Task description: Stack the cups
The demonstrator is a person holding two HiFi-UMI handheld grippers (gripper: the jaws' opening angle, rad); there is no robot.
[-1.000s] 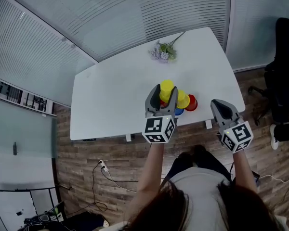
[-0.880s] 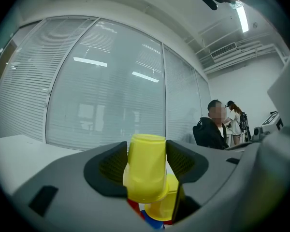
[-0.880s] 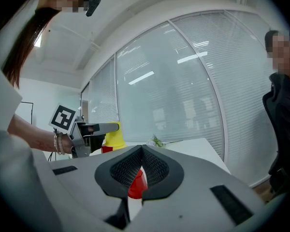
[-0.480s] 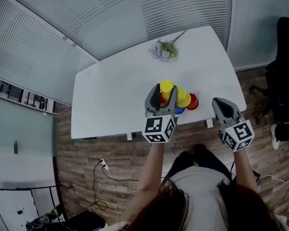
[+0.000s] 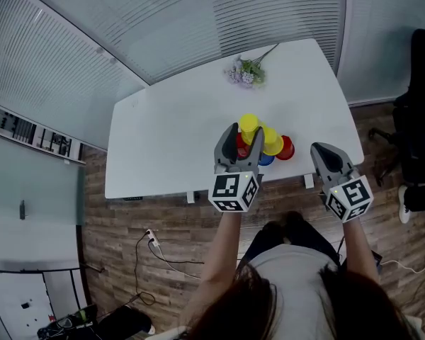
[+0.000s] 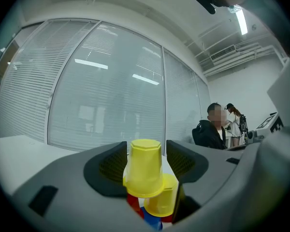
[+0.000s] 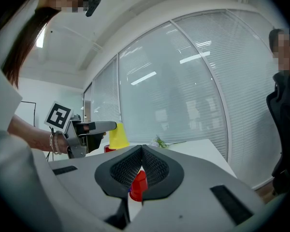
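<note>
My left gripper (image 5: 245, 129) is shut on an upside-down yellow cup (image 5: 248, 124), which hangs level just above a cluster of cups near the white table's (image 5: 170, 140) front edge. In the left gripper view this yellow cup (image 6: 144, 168) fills the gap between the pads. Below it are a second yellow cup (image 5: 272, 142), a red cup (image 5: 286, 148), a blue cup (image 5: 266, 161) and another red cup (image 5: 241, 147) partly hidden by the jaw. My right gripper (image 5: 319, 150) stays shut and empty off the table's front right, with a red cup (image 7: 138, 183) beyond its tips.
A small bunch of flowers (image 5: 246, 73) lies at the table's far side. A dark office chair (image 5: 419, 98) stands at the right on the wooden floor. Glass walls with blinds surround the table. Two people (image 6: 213, 128) are beyond the table in the left gripper view.
</note>
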